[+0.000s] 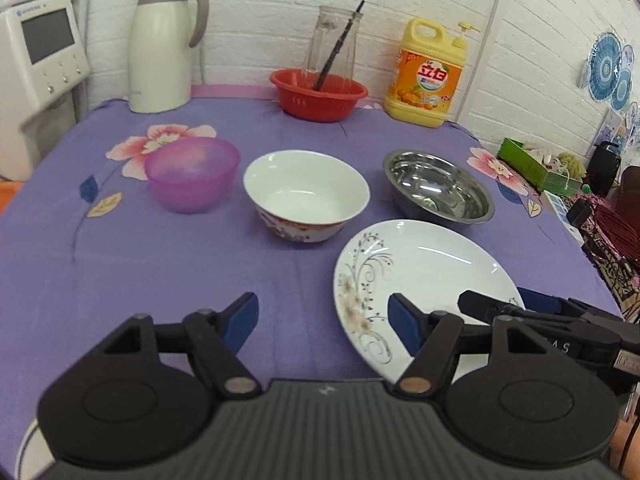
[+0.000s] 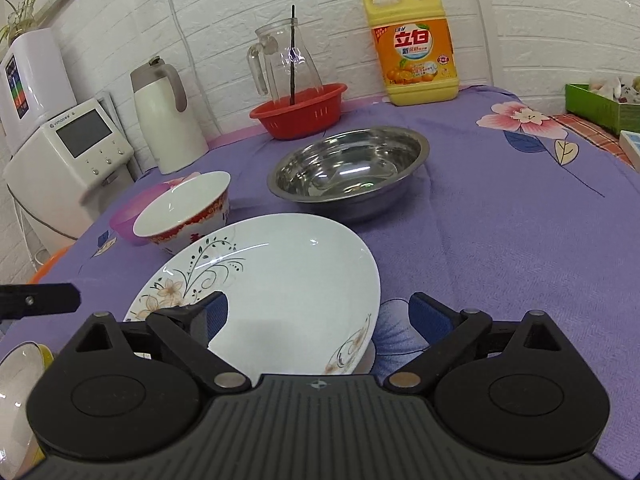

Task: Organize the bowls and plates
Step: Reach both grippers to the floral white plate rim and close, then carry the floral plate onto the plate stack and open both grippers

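Note:
A white plate with a floral print point(image 1: 424, 276) point(image 2: 280, 280) lies on the purple cloth at front right. Behind it stand a purple plastic bowl point(image 1: 192, 174) point(image 2: 128, 216), a white ceramic bowl with a red pattern point(image 1: 306, 194) point(image 2: 188, 212) and a steel bowl point(image 1: 438, 186) point(image 2: 348, 168). My left gripper point(image 1: 322, 320) is open and empty, low over the cloth left of the plate. My right gripper point(image 2: 318, 318) is open; its jaws straddle the plate's near right edge. It also shows in the left wrist view point(image 1: 520, 308).
A red basket point(image 1: 318, 96) point(image 2: 298, 114) holding a glass jug, a yellow detergent bottle point(image 1: 430, 74) point(image 2: 414, 44) and a white thermos point(image 1: 164, 46) point(image 2: 168, 120) line the back. A white appliance point(image 1: 40, 48) stands left. Another dish point(image 2: 18, 392) sits at bottom left.

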Demonstrator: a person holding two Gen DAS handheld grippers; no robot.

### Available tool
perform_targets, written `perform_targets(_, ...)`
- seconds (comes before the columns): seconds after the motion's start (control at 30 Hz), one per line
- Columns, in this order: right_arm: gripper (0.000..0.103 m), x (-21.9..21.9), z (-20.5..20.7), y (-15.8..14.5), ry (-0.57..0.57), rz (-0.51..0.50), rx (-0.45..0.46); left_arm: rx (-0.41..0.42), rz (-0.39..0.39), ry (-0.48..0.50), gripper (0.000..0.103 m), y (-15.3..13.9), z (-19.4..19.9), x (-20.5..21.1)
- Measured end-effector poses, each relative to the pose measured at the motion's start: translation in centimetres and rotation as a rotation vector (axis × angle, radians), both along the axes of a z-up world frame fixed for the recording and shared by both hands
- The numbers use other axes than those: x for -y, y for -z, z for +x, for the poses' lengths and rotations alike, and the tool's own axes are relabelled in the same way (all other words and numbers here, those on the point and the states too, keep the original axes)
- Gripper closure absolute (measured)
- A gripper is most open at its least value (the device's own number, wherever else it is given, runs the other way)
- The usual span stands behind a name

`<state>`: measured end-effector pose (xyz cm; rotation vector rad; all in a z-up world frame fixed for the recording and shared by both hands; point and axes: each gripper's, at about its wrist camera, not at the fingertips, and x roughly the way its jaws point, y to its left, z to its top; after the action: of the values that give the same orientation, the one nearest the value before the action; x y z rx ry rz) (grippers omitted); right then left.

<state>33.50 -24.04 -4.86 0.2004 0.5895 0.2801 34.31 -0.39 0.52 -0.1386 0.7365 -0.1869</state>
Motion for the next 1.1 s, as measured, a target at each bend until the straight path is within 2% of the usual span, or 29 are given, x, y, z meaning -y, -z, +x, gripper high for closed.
perform_targets(0.13, 0.000, -0.3, 0.2, 0.3, -0.008, -0.016, -0.013, -0.055, -0.004, 0.055, 0.032, 1.3, 2.2, 2.1)
perform_targets(0.33, 0.000, -1.5, 0.3, 0.7, -0.024, -0.090, -0.011, -0.083, 0.064, 0.055, 0.032, 2.6, 3.9, 3.8)
perform_targets(0.47, 0.000, -1.7, 0.4, 0.8, -0.030, -0.111, -0.014, -0.112, 0.064, 0.056, 0.033, 3.6, 4.5, 4.1)
perform_targets(0.7, 0.000, -2.4, 0.5, 0.8, -0.032, -0.176, -0.024, -0.097, 0.085, 0.045, 0.034, 3.8, 4.5, 4.3)
perform_targets(0.87, 0.000, -2.7, 0.4, 0.8, -0.047, -0.192, -0.023, -0.083, 0.100, 0.059, 0.038, 3.9, 4.5, 5.0)
perform_targets(1.03, 0.000, -3.6, 0.2, 0.8, -0.108, -0.204, -0.014, -0.077, 0.094, 0.048, 0.048, 3.8, 4.5, 5.2)
perform_targets(1.1, 0.000, -3.9, 0.0, 0.7, -0.094, -0.211, -0.013, -0.084, 0.088, 0.045, 0.050, 3.7, 4.5, 5.1)
